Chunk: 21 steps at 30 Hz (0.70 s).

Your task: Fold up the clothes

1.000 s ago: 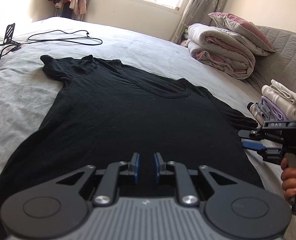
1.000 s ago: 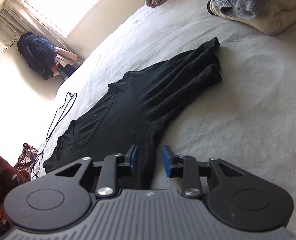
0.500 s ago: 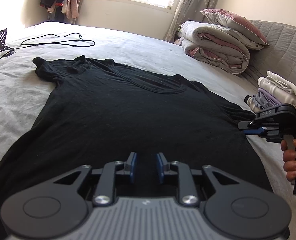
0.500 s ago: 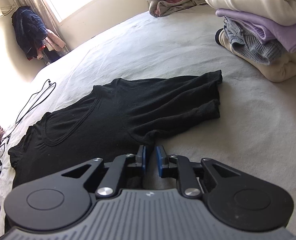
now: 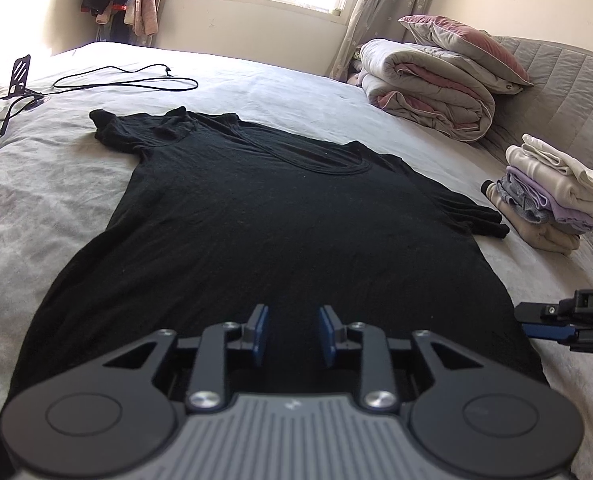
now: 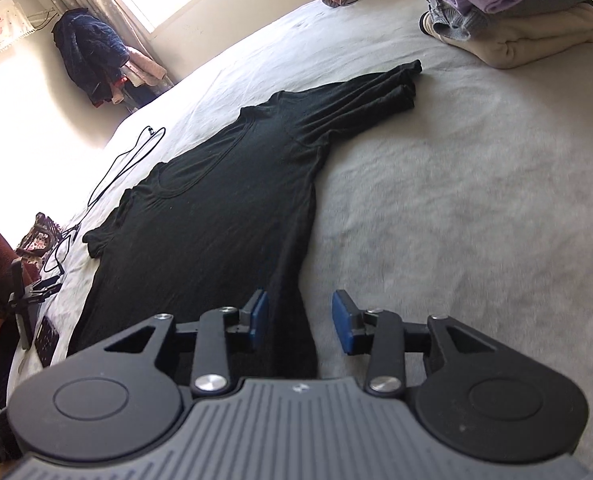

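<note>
Trouble is most likely at the pickup, judging by how things lie now. A black T-shirt (image 5: 280, 240) lies spread flat on the bed (image 6: 456, 220), collar toward the far edge by the window, hem at the near edge under both tools. The left gripper (image 5: 292, 334) hangs over the middle of the hem with its jaws opening and nothing pinched between them. The right gripper (image 6: 300, 320) sits over the shirt's right side edge, jaws also opening, one pad above the cloth and the other above bare sheet, with nothing clamped. If the pads close too shallow, they may catch only the top layer, so the fold would drag the front off the back. If they go too deep, they could grab the sheet too and pull it into wrinkles. The right sleeve (image 6: 392, 84) is bunched in pleats near a stack of folded clothes (image 6: 516, 20), so a wide swing could knock that pile.
</note>
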Each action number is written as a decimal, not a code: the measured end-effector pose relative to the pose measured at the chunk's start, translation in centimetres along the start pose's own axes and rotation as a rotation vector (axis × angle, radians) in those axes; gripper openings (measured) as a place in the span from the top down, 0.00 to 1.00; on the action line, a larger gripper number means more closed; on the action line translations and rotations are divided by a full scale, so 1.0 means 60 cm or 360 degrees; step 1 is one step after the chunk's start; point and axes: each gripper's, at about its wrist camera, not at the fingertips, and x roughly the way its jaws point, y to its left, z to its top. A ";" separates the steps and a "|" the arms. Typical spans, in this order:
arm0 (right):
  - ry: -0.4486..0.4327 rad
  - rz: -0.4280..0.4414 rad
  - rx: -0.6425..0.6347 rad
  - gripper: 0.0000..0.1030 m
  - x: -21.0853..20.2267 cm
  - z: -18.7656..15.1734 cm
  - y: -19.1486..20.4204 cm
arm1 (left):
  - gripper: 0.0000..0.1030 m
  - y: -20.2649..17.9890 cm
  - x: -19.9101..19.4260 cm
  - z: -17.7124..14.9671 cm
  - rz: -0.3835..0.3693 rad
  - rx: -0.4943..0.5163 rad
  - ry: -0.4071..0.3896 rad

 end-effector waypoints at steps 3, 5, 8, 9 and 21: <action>-0.0001 0.0014 0.0048 0.63 -0.008 -0.011 -0.004 | 0.73 0.007 -0.014 -0.007 0.0002 -0.0023 0.0007; -0.0010 0.0007 0.0103 0.69 -0.006 -0.010 -0.011 | 0.73 0.012 -0.022 -0.010 0.0005 -0.0044 0.0012; -0.0016 0.0029 0.0213 0.70 0.003 -0.007 -0.021 | 0.73 0.018 -0.034 -0.015 0.0014 -0.0067 0.0011; -0.0019 0.0028 0.0229 0.71 0.007 -0.007 -0.022 | 0.73 0.020 -0.037 -0.017 0.0018 -0.0077 0.0013; -0.0086 -0.0266 -0.0059 0.91 0.003 -0.019 0.021 | 0.73 0.051 -0.070 -0.019 0.0061 -0.0151 0.0032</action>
